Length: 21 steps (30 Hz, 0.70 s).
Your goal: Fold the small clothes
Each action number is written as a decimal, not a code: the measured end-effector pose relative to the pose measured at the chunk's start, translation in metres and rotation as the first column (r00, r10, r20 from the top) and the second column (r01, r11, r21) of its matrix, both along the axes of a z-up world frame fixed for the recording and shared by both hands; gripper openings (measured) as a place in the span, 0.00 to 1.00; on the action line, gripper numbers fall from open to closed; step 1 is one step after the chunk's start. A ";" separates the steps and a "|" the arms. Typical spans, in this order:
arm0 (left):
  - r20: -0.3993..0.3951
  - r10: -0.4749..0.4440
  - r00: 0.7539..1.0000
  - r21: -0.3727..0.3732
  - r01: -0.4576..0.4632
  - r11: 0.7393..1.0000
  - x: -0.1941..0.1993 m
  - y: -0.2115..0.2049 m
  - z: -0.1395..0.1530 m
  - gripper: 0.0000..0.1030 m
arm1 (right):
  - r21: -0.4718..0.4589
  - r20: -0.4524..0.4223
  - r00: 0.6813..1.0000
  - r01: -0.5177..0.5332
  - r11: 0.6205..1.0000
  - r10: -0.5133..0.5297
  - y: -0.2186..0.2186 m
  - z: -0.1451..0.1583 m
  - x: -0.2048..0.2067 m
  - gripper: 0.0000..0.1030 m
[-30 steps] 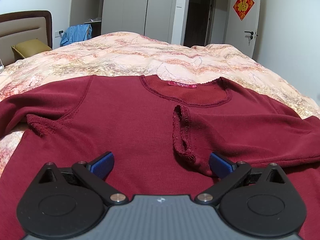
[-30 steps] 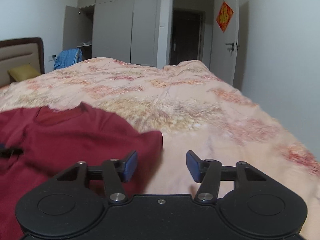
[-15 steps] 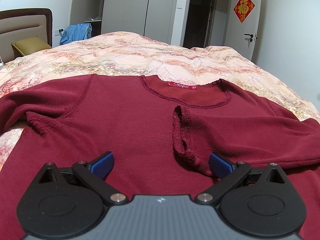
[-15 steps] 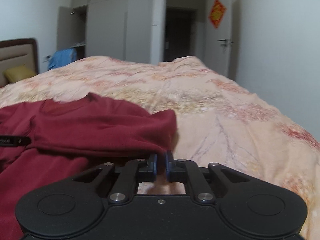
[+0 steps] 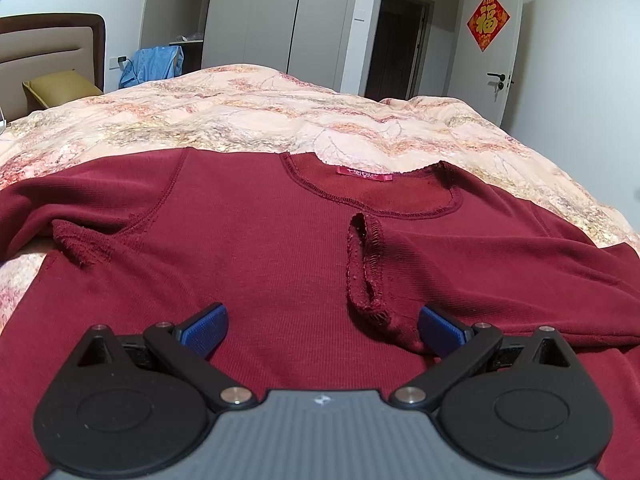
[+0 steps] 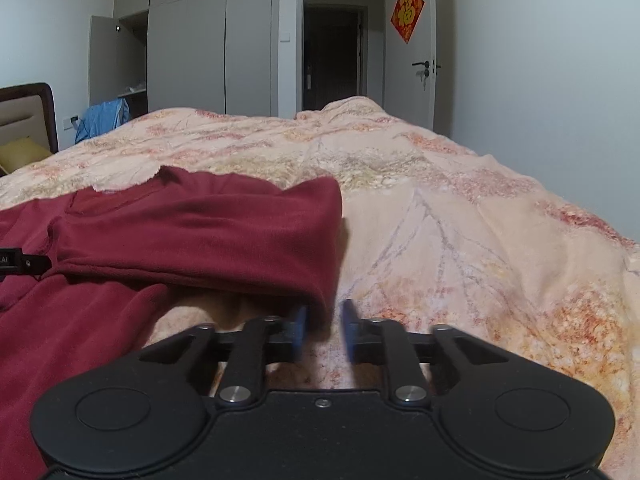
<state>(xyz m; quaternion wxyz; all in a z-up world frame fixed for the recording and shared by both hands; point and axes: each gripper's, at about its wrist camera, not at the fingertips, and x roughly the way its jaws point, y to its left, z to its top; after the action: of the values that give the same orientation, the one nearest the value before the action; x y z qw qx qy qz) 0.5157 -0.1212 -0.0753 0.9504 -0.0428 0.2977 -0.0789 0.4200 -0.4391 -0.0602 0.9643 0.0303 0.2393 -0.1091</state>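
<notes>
Nearest, right gripper (image 6: 325,328) jaws opening, folded sleeve's (image 6: 224,236) elbow bend between pads, unpressed; clear it without dragging. Left gripper (image 5: 322,326) wide open, empty, over maroon long-sleeve top (image 5: 256,248) spread mid-duvet (image 5: 248,120). Likely: square sleeves before body fold.

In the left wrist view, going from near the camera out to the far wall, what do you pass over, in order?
left gripper → folded-in sleeve cuff → shirt neckline with its red label → floral bedspread → grey wardrobe doors
</notes>
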 end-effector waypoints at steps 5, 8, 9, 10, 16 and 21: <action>-0.053 -0.018 0.998 0.040 0.021 0.999 0.001 -0.004 0.013 1.00 | 0.001 0.022 0.999 -0.028 1.000 0.028 0.007 0.015 -0.018 0.76; -0.080 -0.028 0.996 0.038 0.031 0.999 -0.014 0.006 0.027 1.00 | 0.007 0.061 0.996 -0.066 0.998 0.065 0.017 0.025 -0.034 0.93; -0.079 -0.025 0.997 0.014 0.026 1.000 -0.022 0.014 0.031 1.00 | 0.014 0.074 0.993 -0.091 0.996 0.089 0.021 0.029 -0.039 0.95; -0.081 -0.024 0.996 -0.015 0.023 1.000 -0.030 0.024 0.035 1.00 | 0.021 0.091 0.989 -0.119 0.993 0.117 0.026 0.033 -0.044 0.99; -0.057 0.110 0.992 -0.144 -0.117 0.983 -0.096 0.106 0.055 1.00 | 0.027 0.122 0.946 -0.305 0.952 0.300 0.067 0.050 -0.063 0.99; -0.066 0.248 0.967 -0.171 -0.256 0.952 -0.147 0.186 0.058 1.00 | 0.013 0.123 0.888 -0.448 0.894 0.443 0.104 0.048 -0.074 1.00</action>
<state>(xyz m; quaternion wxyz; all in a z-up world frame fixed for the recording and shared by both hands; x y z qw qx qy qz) 0.3682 0.0648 -0.0172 0.9383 -0.1669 0.3023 0.0175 0.3456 -0.3347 -0.0121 0.9751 0.0009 0.1855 0.1217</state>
